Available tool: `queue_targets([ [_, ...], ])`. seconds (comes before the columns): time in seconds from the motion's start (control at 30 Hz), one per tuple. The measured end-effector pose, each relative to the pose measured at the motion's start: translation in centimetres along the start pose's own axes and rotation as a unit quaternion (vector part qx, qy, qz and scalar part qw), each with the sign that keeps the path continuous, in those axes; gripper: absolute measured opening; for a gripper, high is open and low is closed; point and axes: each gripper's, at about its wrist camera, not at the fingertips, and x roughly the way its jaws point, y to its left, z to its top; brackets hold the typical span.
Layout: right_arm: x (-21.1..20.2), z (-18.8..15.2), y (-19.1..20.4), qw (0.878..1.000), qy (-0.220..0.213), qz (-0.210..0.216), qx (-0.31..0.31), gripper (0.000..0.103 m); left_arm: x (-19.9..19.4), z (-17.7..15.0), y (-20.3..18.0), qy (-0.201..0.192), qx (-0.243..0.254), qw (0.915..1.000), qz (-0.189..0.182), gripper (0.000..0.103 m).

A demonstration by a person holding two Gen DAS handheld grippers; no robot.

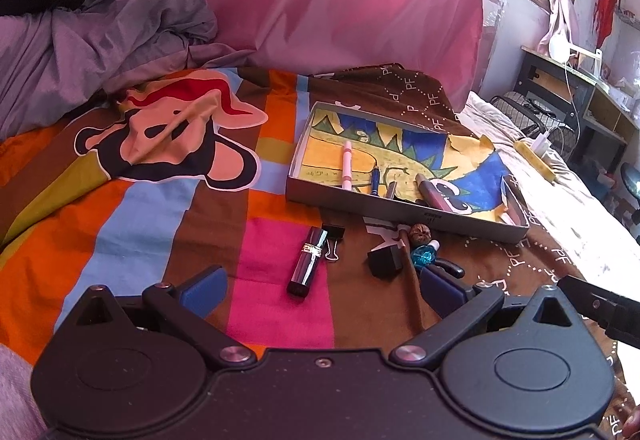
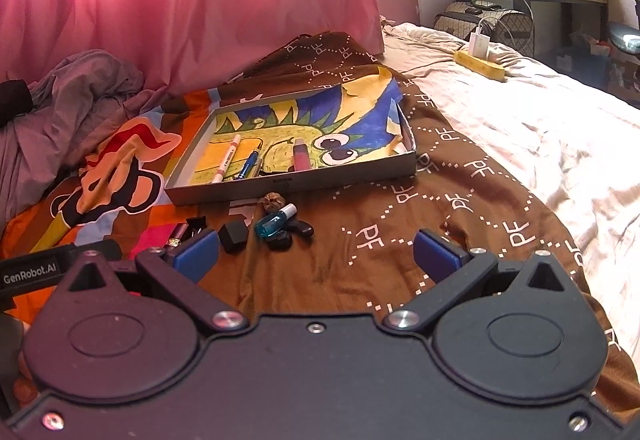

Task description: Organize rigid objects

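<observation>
Inside tray (image 1: 404,209) — three pens (image 1: 347,164), one tube (image 1: 434,191).

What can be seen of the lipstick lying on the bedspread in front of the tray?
The lipstick is a dark, glossy tube, plastic by its look, with a gold band around the middle. It is capped and lies flat on the striped bedspread, pointing roughly towards the tray. A black binder clip lies right beside its far end, perhaps touching. In the right wrist view only a part shows, behind a pad of the hand-held gripper. Nothing grips it.
</observation>
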Motion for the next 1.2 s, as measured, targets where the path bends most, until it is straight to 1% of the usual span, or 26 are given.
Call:
queue_targets([
  [0.43, 0.58, -0.15, -0.14, 1.000, 0.010, -0.002, -0.001, 0.102, 0.16, -0.15, -0.13, 0.007, 0.005, 1.0000, 0.002, 0.102],
  [1.2, 0.75, -0.57, -0.20, 1.000, 0.014, -0.002, -0.002, 0.102, 0.21, -0.22, -0.30, 0.007, 0.007, 1.0000, 0.001, 0.102],
])
